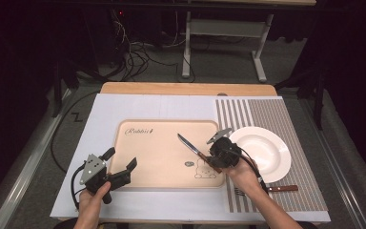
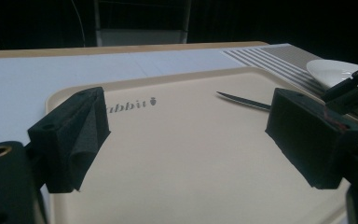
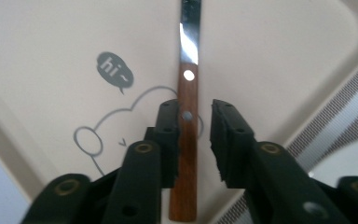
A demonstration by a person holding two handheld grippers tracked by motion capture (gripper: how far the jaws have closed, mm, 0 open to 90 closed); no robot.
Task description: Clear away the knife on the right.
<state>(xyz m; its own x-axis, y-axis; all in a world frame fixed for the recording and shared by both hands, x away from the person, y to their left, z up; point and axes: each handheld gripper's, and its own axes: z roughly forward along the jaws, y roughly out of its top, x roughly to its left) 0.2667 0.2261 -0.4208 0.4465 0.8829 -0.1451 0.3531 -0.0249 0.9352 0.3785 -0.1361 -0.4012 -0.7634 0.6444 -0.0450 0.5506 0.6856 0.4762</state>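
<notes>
A knife with a steel blade and a brown wooden handle lies on the beige tray, its tip pointing to the far left. My right gripper points down over the handle at the tray's right side. In the right gripper view the right gripper straddles the handle: the left pad lies against it, and a gap separates the right pad from it, so it is open. My left gripper is open and holds nothing at the tray's near left corner, its jaws wide apart over the tray.
A white plate sits on a striped placemat to the right of the tray. Another wooden-handled utensil lies on the mat near the front edge. A white sheet covers the table under everything.
</notes>
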